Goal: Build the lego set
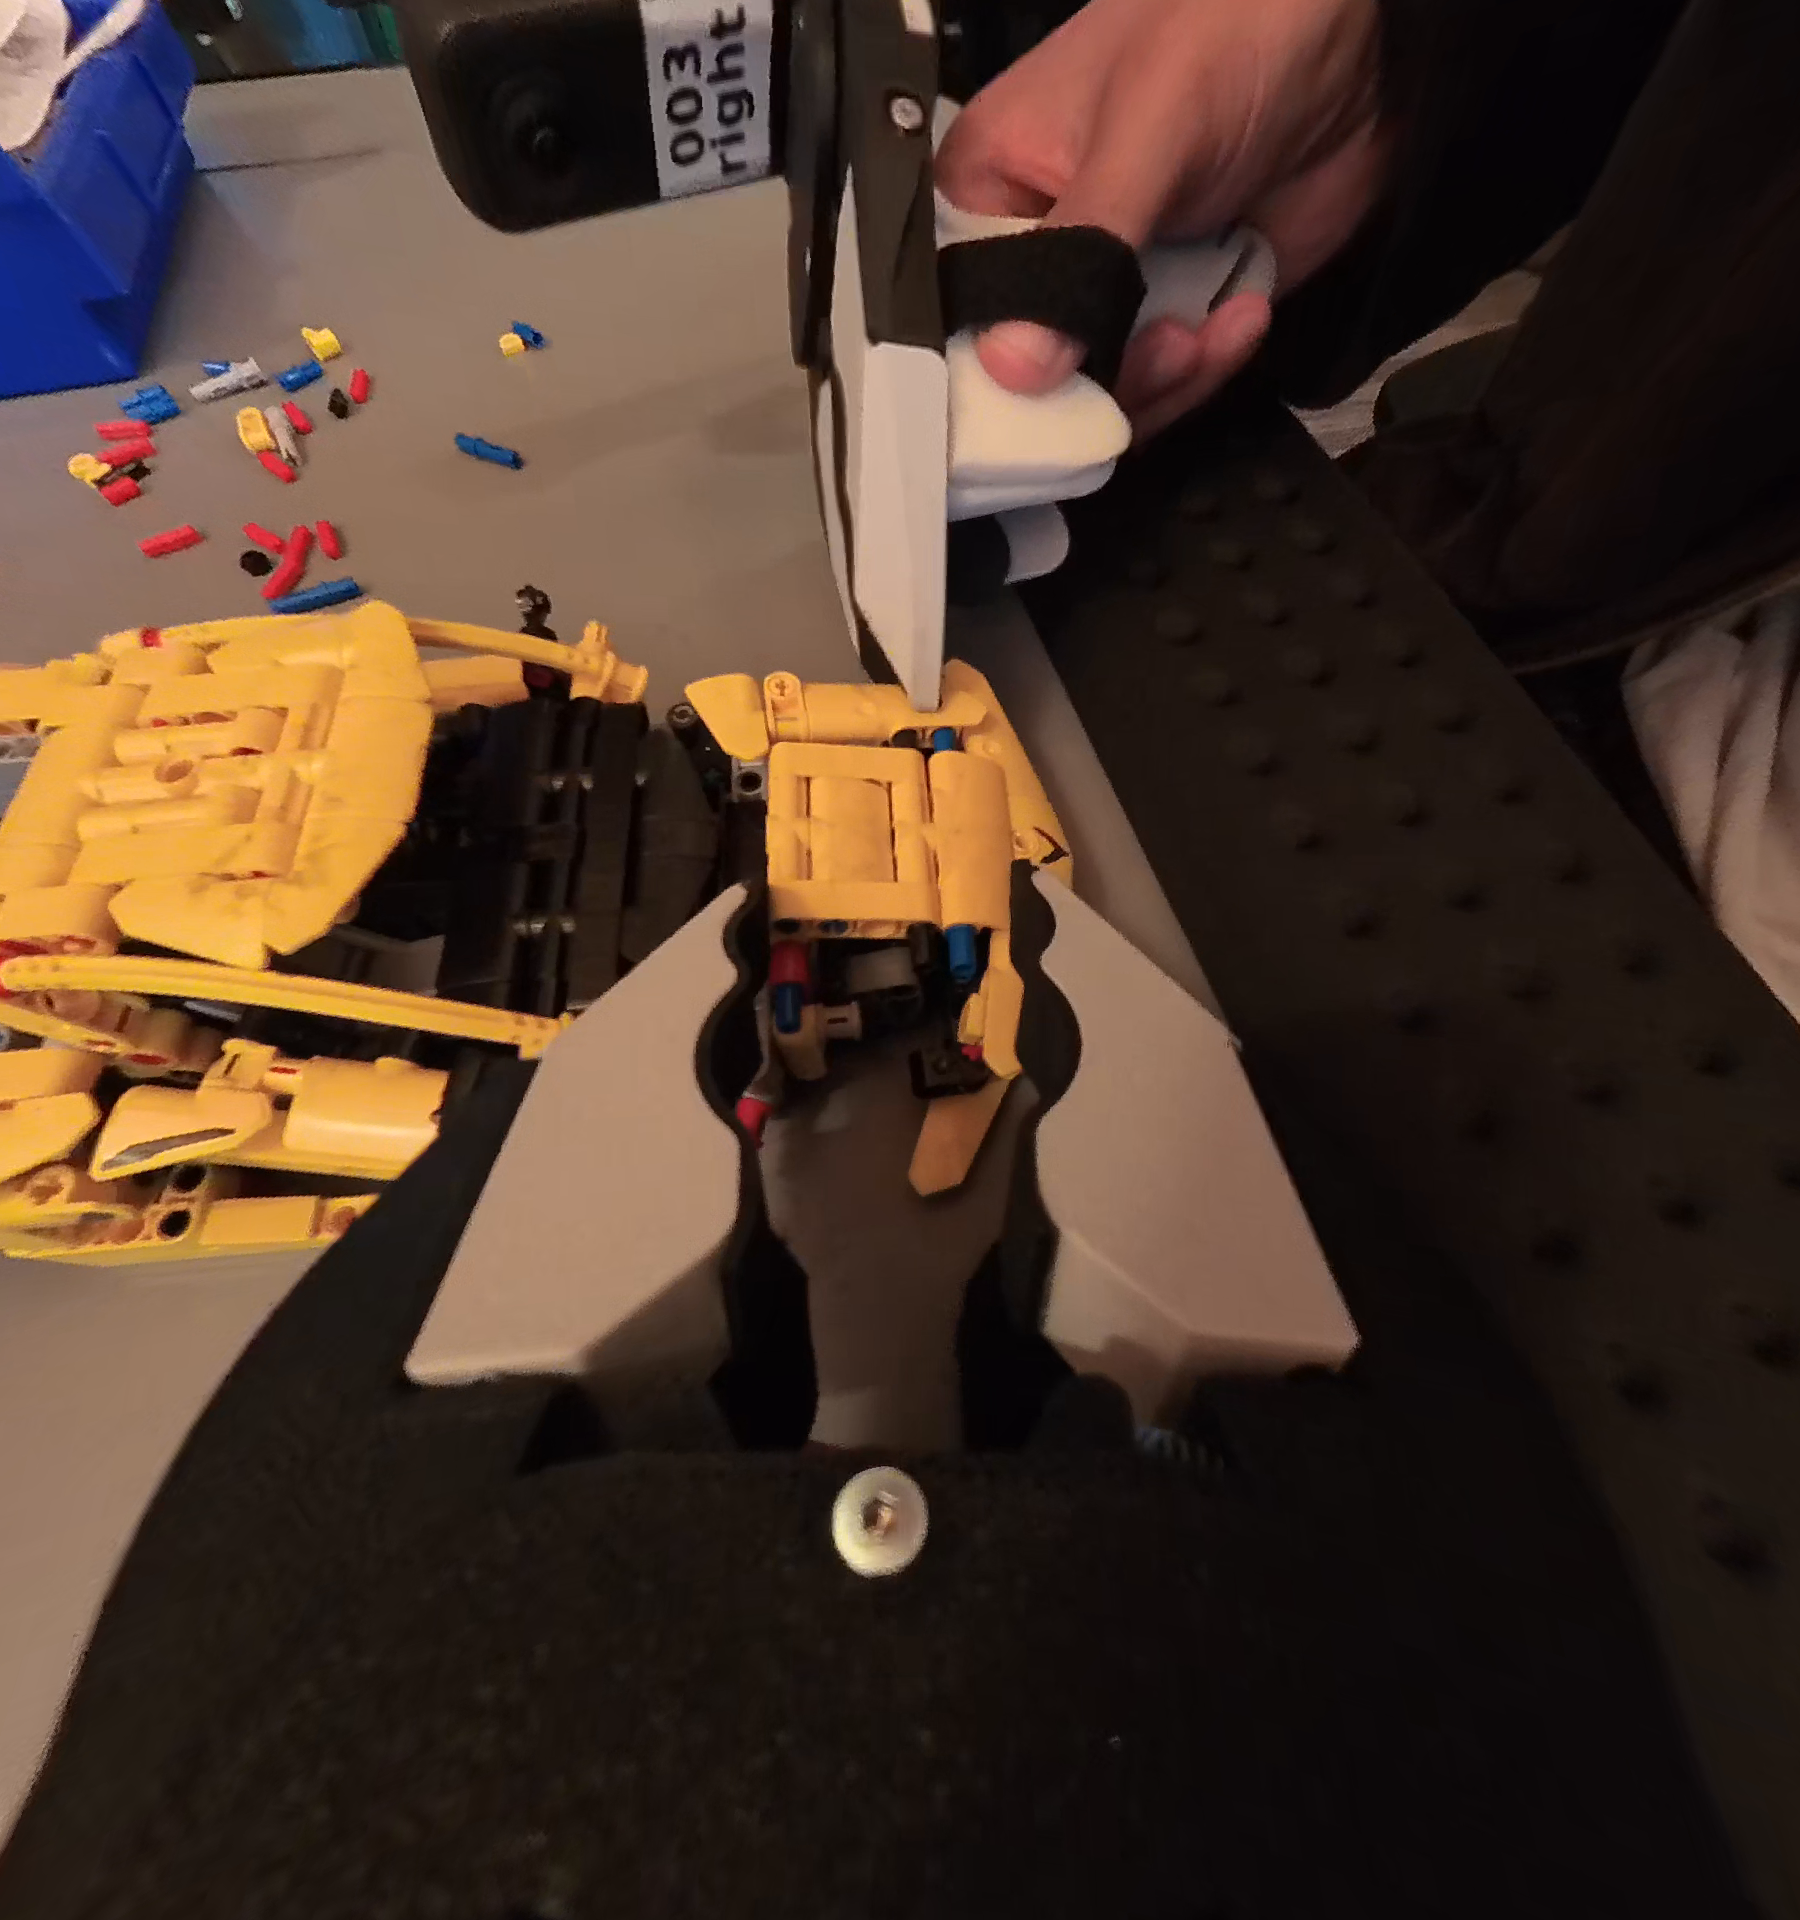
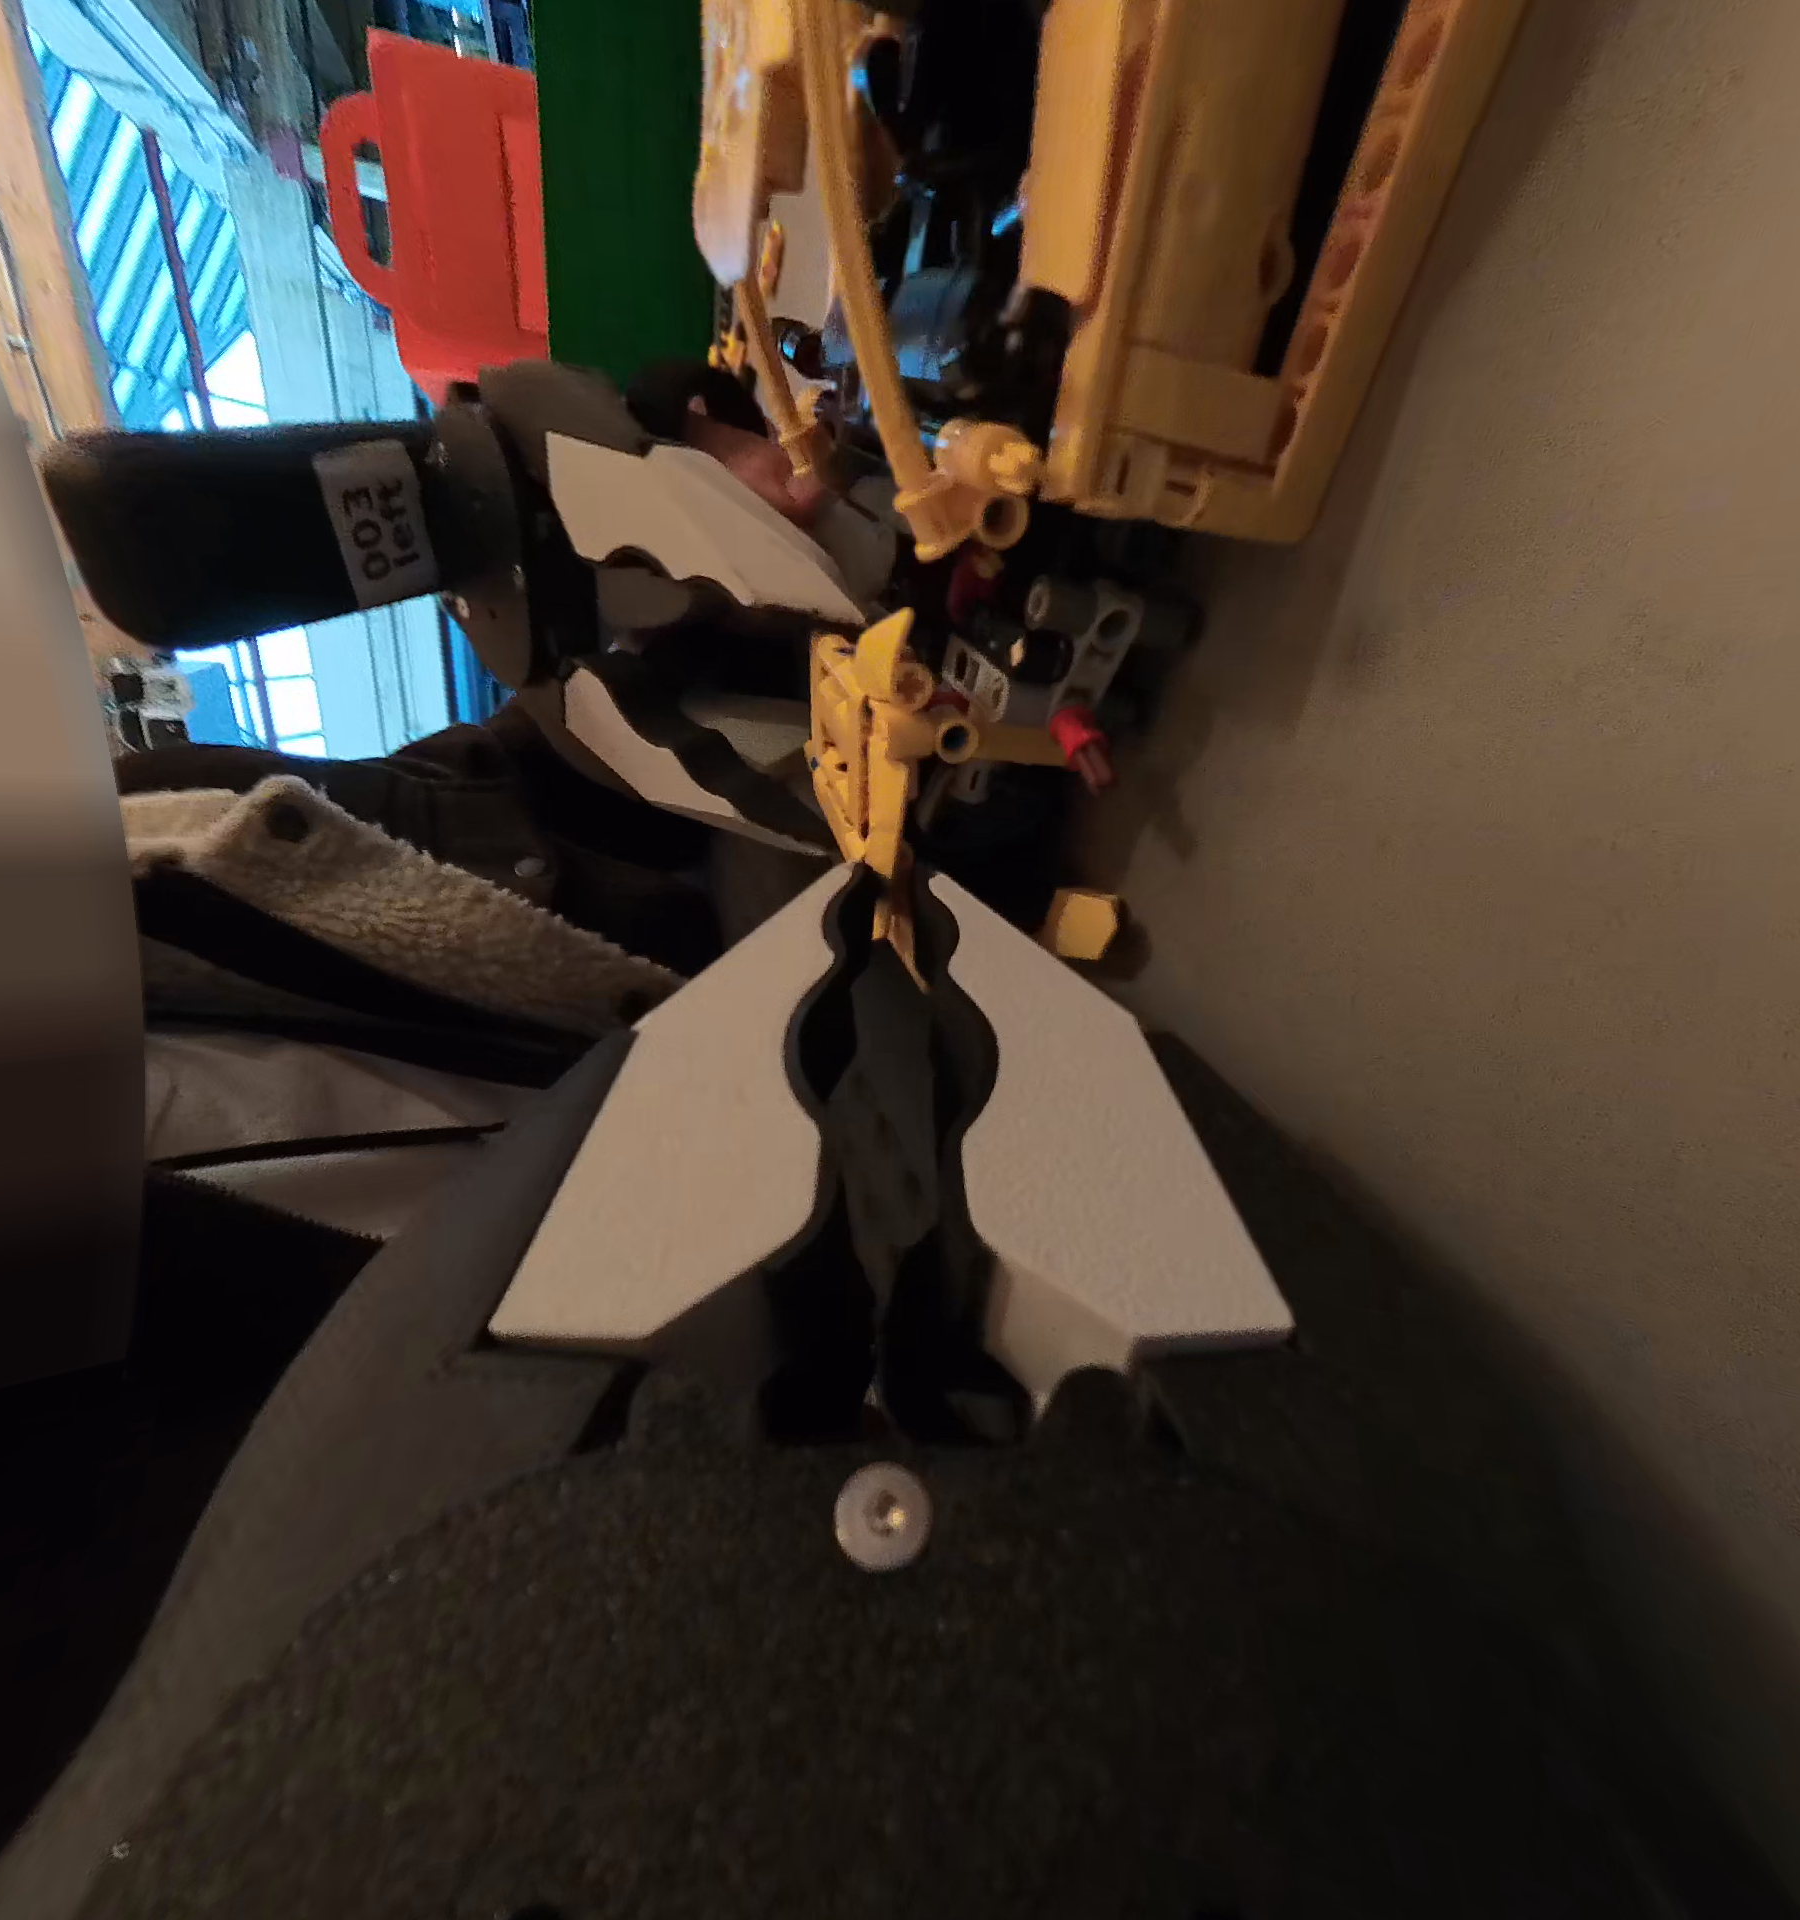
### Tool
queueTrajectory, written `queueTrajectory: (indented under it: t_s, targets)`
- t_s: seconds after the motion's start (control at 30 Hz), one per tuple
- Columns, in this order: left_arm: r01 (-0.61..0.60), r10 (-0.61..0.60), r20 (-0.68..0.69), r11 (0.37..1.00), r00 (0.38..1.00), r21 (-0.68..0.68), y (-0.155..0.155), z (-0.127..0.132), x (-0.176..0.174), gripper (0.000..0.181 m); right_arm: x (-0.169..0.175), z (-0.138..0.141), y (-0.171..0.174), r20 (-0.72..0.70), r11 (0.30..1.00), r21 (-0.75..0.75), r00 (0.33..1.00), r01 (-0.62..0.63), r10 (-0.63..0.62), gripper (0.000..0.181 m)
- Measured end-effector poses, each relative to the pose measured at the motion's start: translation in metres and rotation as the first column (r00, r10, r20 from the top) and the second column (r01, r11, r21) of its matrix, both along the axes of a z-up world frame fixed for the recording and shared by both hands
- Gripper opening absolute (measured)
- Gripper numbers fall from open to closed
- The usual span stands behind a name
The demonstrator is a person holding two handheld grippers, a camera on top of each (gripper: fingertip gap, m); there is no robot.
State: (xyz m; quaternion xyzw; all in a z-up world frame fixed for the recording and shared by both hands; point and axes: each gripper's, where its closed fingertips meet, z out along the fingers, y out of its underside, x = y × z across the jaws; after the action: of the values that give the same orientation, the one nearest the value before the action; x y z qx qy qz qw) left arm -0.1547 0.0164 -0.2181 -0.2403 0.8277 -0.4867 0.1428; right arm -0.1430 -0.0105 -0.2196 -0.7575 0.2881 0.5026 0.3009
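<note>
A: Where does the build stand?

B: The yellow Lego car body (image 1: pixel 179 894) lies on the grey desk (image 1: pixel 605 436), left of the action. A smaller yellow sub-assembly (image 1: pixel 880 831) sits just beside its black mid-section, near the desk's edge, and both tools are on it.

A: How is the left gripper (image 1: pixel 891 925) set?

B: Its jaws are spread to either side of the sub-assembly's near end, the two tips bracketing the part with the blue and red pins. They look pressed against its sides, so I read this as a steadying clamp and not a lift.

A: And the right gripper (image 2: pixel 888 894)?

B: It comes down steeply from above, with the person's hand (image 1: pixel 1135 156) on its handle. In its own view the jaws are nearly closed, pinching a thin yellow tab on the sub-assembly's far edge. In the left view its white tips meet that same edge.

A: Why two holds on one piece?

B: My guess is that one fixes the module while the other presses or aligns the panel; without bracing, the piece would likely skid on the smooth desk.

A: Anything else nearby?

B: Loose red, blue and yellow pins (image 1: pixel 252 457) lie scattered well apart behind the car, near a blue bin (image 1: pixel 44 229).
</note>
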Motion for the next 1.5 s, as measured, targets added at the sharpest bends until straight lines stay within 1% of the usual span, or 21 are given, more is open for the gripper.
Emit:
queueTrajectory:
  t_s: [0.07,0.2,0.37,0.47,0.53,0.6,0.67,0.73,0.77,0.83,0.87,0.93,1.0,1.1,1.27,1.3,1.33,1.37,1.4,1.43,1.5]
  targets:
    - [-0.018,0.018,-0.015,1.000,1.000,-0.011,0.000,0.000,0.000,0.047,0.000,0.000,0.000,0.020,1.000,0.004,1.000,-0.011,0.011,0.006]
    - [-0.065,0.064,-0.040,0.997,0.997,-0.027,0.000,0.001,0.001,0.047,0.001,0.001,0.000,-0.050,1.000,-0.007,0.999,0.002,-0.002,0.006]
    - [-0.076,0.074,-0.058,0.997,0.996,-0.034,0.000,0.002,0.002,0.047,0.002,0.001,0.002,-0.119,1.000,-0.020,0.993,-0.003,0.000,0.006]
    - [-0.089,0.089,-0.047,0.996,0.995,-0.004,-0.001,0.002,0.005,0.047,0.003,0.000,0.002,-0.116,1.000,-0.025,0.993,-0.004,0.001,0.006]
    - [-0.088,0.087,-0.066,0.996,0.994,-0.021,-0.001,0.003,0.007,0.047,0.005,0.001,0.002,-0.140,1.000,-0.026,0.990,0.001,-0.005,0.006]
    - [-0.084,0.079,-0.108,0.996,0.991,-0.042,-0.001,0.005,0.006,0.048,0.005,0.001,0.002,-0.166,1.000,-0.023,0.986,0.001,-0.005,0.006]
    - [-0.083,0.080,-0.072,0.996,0.994,-0.041,0.000,0.015,0.007,0.053,0.004,0.001,0.002,-0.166,1.000,-0.020,0.986,-0.010,0.006,0.006]
    - [-0.061,0.060,-0.019,0.998,0.998,-0.016,-0.004,0.025,0.006,0.053,0.003,0.001,0.003,-0.186,1.000,-0.019,0.982,-0.018,0.014,0.006]
    - [-0.049,0.049,0.003,0.999,0.999,0.020,-0.006,0.025,0.007,0.053,0.003,0.001,0.003,-0.200,1.000,-0.017,0.980,-0.024,0.020,0.006]
    - [-0.046,0.045,0.010,0.993,0.999,0.111,-0.006,0.013,0.013,0.053,0.003,0.001,0.004,-0.212,0.999,-0.013,0.977,-0.030,0.026,0.006]
    - [-0.034,0.036,-0.016,0.992,0.999,0.123,-0.008,0.007,0.014,0.053,0.003,0.001,0.004,-0.208,0.999,-0.010,0.978,-0.033,0.030,0.006]
    - [-0.009,0.017,-0.074,0.995,0.997,0.098,-0.013,0.001,0.011,0.054,0.003,0.001,0.003,-0.204,0.999,-0.005,0.978,-0.033,0.032,0.006]
    - [-0.012,0.018,-0.054,0.993,0.998,0.114,-0.012,0.001,0.013,0.050,0.004,0.001,0.003,-0.200,1.000,-0.001,0.979,-0.030,0.029,0.006]
    - [-0.026,0.031,-0.057,0.996,0.998,0.087,-0.013,0.001,0.017,0.048,0.006,0.001,0.003,-0.187,1.000,0.001,0.982,-0.017,0.017,0.006]
    - [-0.109,0.108,-0.061,0.994,0.992,-0.016,-0.014,0.002,0.023,0.047,0.011,0.000,0.001,-0.174,1.000,-0.001,0.984,0.029,-0.029,0.007]
    - [-0.135,0.132,-0.071,0.990,0.989,-0.034,-0.012,0.003,0.024,0.040,0.010,0.000,0.001,-0.169,1.000,-0.003,0.985,0.026,-0.026,0.006]
    - [-0.157,0.144,-0.135,0.984,0.980,-0.083,-0.010,0.005,0.024,0.030,0.003,0.000,0.000,-0.178,1.000,-0.005,0.984,-0.015,0.014,0.007]
    - [-0.181,0.160,-0.145,0.973,0.976,-0.143,-0.006,0.011,0.028,0.010,-0.002,0.001,0.001,-0.183,0.999,0.003,0.983,-0.036,0.036,0.006]
    - [-0.128,0.114,-0.115,0.984,0.987,-0.124,-0.005,0.008,0.024,0.000,-0.017,0.000,0.000,-0.192,0.993,-0.008,0.975,-0.118,0.114,0.007]
    - [-0.094,0.086,-0.081,0.990,0.993,-0.102,-0.006,0.009,0.020,0.000,-0.024,0.000,0.002,-0.174,0.988,-0.007,0.973,-0.154,0.150,0.006]
    - [-0.129,0.129,0.000,0.990,0.992,-0.049,-0.003,0.014,0.022,0.000,-0.014,-0.001,0.005,-0.092,0.991,0.001,0.987,-0.132,0.131,0.006]
